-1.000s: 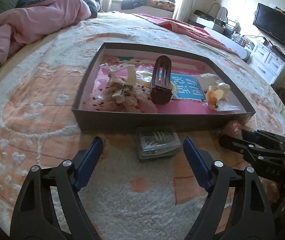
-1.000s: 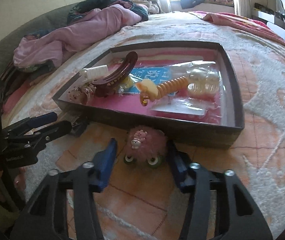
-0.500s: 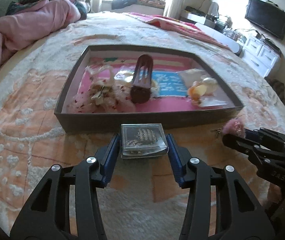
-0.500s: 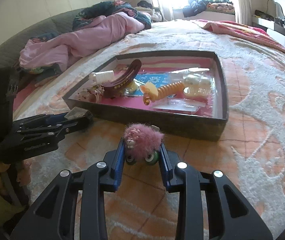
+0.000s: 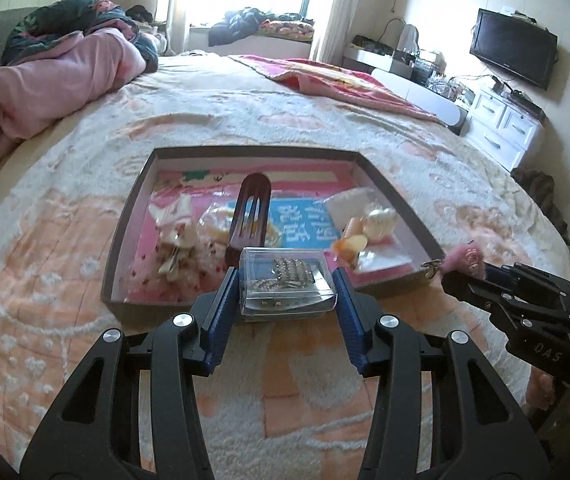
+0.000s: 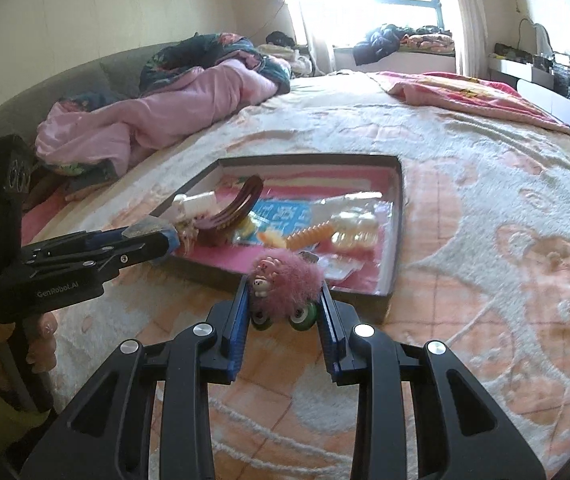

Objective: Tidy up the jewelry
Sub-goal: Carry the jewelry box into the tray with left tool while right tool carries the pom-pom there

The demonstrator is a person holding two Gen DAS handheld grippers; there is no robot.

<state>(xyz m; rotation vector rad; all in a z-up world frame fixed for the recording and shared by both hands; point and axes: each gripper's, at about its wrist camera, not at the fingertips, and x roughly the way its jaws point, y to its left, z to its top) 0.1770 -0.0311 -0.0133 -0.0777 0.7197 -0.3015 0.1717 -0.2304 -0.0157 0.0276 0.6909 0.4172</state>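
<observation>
On the bed point(image 5: 85, 320), spread with a peach and white blanket, lay a shallow dark tray point(image 5: 125, 248) holding a brown hair comb point(image 5: 249, 216) and other trinkets. Above its near edge, the left gripper point(image 5: 287, 292) was clamped on a clear jewelry box point(image 5: 285, 286), the right gripper point(image 6: 283, 300) on a pink fuzzy charm point(image 6: 285, 280).

Fingers point(image 6: 327, 312) clamp pink pompom point(image 6: 285, 282) (fluffy).

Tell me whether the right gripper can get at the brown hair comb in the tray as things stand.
Probably not yet: the right gripper is shut on the pink fuzzy clip. The brown hair comb lies uncovered in the tray, nothing blocking it.
</observation>
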